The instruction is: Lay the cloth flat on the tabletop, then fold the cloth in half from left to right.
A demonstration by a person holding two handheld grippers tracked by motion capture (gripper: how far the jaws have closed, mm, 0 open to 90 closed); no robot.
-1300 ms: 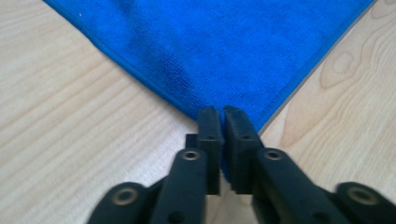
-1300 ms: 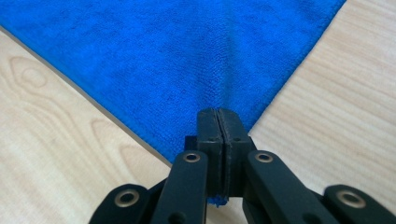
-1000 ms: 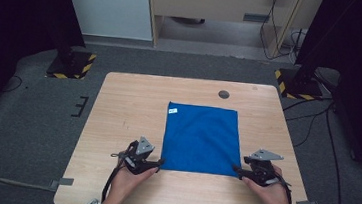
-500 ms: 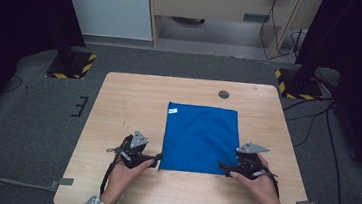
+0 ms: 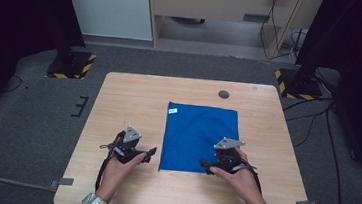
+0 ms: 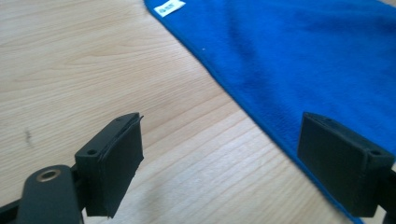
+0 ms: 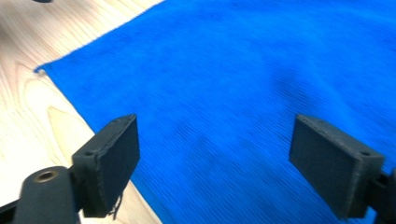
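A blue cloth point(image 5: 199, 138) lies flat on the wooden table point(image 5: 128, 102), with a small white label point(image 5: 172, 111) at its far left corner. My left gripper point(image 5: 151, 153) is open beside the cloth's front left corner. In the left gripper view point(image 6: 224, 163) one jaw is over bare wood and the other over the cloth's point(image 6: 303, 60) edge. Its jaws have just been opening, with nothing pressed between them. My right gripper point(image 5: 206, 165) is open low over the cloth near its front edge. Its view point(image 7: 215, 163) shows blue cloth point(image 7: 243, 70) under the jaws, which have just closed slightly, gripping nothing.
A small dark round disc point(image 5: 224, 94) sits on the table beyond the cloth. Bare wood stretches left of the cloth and along the front edge. Black stands with yellow-striped bases point(image 5: 69, 65) are on the floor past the far corners.
Both grippers have opened wider. The right hand has moved left from the cloth's front right corner to over its front edge. The left hand has drifted slightly left. The cloth has not moved.
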